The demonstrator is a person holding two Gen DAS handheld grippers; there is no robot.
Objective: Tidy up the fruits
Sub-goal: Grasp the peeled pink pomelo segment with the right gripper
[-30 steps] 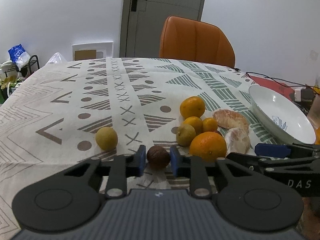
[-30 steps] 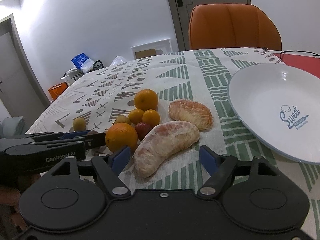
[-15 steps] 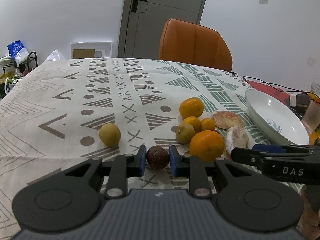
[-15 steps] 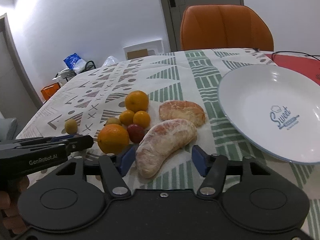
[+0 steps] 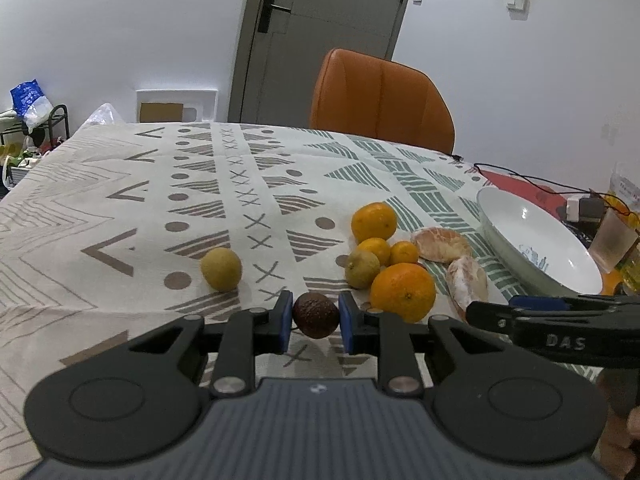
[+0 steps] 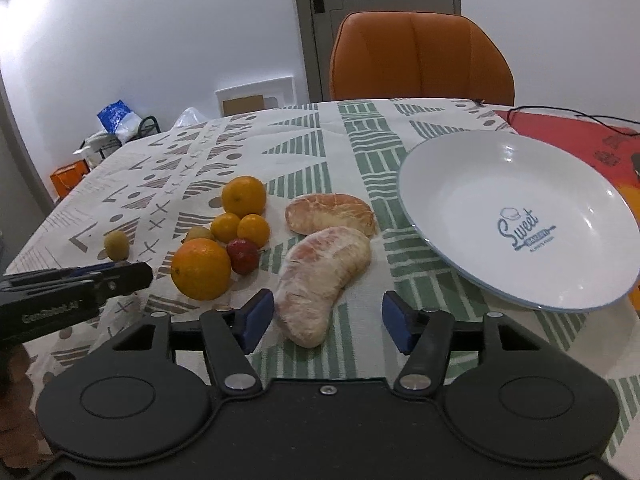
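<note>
My left gripper (image 5: 315, 320) is shut on a dark brown round fruit (image 5: 315, 315), low over the patterned cloth. Beside it lie a big orange (image 5: 403, 291), several smaller oranges and a yellow-green fruit (image 5: 221, 269). My right gripper (image 6: 326, 320) stands partly open around the near end of a peeled pomelo segment (image 6: 324, 276). Its left pad is close to the segment and its right pad is clear of it. A second peeled segment (image 6: 330, 214) lies just behind. A white plate (image 6: 460, 184) with blue lettering sits to the right with nothing on it.
An orange chair (image 6: 420, 60) stands at the table's far side. A red mat with a black cable (image 6: 560, 114) lies behind the plate. A cup (image 5: 612, 240) and small items sit at the right edge. A small red fruit (image 6: 243, 255) rests against the big orange.
The right gripper's jaws have narrowed around the near pomelo segment and edged closer to it. The left gripper keeps its hold on the dark fruit and has hardly moved.
</note>
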